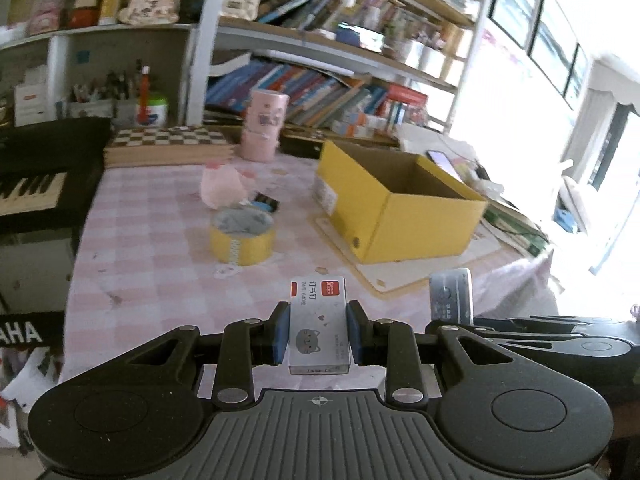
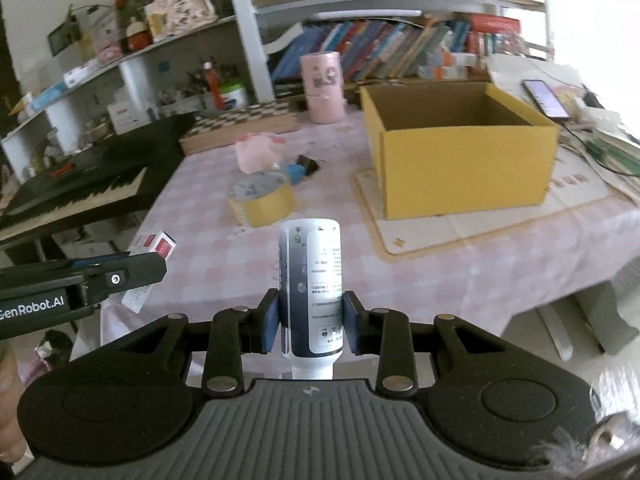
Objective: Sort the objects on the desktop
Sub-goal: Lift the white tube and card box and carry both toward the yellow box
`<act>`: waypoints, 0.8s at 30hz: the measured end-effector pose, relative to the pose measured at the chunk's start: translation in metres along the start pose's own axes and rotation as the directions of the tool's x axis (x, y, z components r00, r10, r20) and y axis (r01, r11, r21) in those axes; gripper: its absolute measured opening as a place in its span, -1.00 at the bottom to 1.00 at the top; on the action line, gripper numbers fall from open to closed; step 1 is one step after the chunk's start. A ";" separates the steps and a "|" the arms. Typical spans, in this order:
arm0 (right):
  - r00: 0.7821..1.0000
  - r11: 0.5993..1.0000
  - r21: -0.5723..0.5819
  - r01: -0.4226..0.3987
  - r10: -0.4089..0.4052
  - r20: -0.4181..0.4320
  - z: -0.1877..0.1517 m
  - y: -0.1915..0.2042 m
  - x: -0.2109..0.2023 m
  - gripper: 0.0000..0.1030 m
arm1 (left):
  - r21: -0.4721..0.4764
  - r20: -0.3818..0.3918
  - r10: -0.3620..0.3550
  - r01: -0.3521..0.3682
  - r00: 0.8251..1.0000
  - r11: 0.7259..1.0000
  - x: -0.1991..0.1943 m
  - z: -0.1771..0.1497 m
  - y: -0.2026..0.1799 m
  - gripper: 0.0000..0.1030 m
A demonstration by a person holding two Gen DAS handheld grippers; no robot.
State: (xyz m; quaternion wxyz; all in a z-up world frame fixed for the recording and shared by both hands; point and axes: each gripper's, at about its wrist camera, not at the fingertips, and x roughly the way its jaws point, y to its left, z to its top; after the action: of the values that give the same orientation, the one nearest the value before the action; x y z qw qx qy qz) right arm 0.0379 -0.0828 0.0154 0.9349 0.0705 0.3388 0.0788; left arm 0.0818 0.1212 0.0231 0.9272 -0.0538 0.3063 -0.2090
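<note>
The small dark and blue things [image 1: 266, 201] behind the tape roll [image 1: 242, 236] are too blurred to name, perhaps binder clips, and the yellow box [image 2: 464, 160] hides its own floor in both views.

We note the desk [image 1: 152, 240] under a pale pink-and-white check cloth. Open box [image 1: 400, 216]: yellow outside, brown card inside. Tape roll [image 1: 242, 240]: yellow, grey core. Small staple box [image 1: 319, 320]: silver-grey, red label, grey cat face printed on it. Bottle [image 2: 311, 288]: white with a dark navy panel and white print. Tongs pads [image 1: 281, 334]: blue, on black arms. Soft toy [image 1: 224, 188]: pink. Canister [image 1: 264, 124] at the far edge: pink. Board [image 1: 168, 138] at the far left corner: brown-and-cream chequer. Keyboard [image 1: 32, 188]: black body, white and black keys.
</note>
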 end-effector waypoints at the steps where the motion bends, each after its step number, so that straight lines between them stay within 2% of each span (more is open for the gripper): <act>1: 1.000 1.000 0.005 0.010 -0.010 0.000 -0.002 -0.002 -0.002 -0.41 | 0.006 -0.003 -0.011 0.011 1.000 1.000 0.001 0.000 -0.003 -0.45; 15: 0.994 0.991 0.078 0.112 -0.112 -0.001 -0.018 -0.030 -0.024 -0.41 | 0.075 -0.047 -0.124 0.127 0.991 0.989 0.024 0.001 -0.034 -0.45; 24: 0.990 0.985 0.098 0.139 -0.140 0.001 -0.013 -0.044 -0.024 -0.41 | 0.101 -0.061 -0.150 0.156 0.987 0.983 0.038 0.005 -0.047 -0.45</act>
State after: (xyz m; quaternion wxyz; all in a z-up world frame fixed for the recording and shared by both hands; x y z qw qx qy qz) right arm 0.0158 -0.1294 0.0119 0.9349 0.0928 0.3425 -0.0036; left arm 0.0963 0.0627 0.0171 0.9014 -0.0224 0.3143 -0.2971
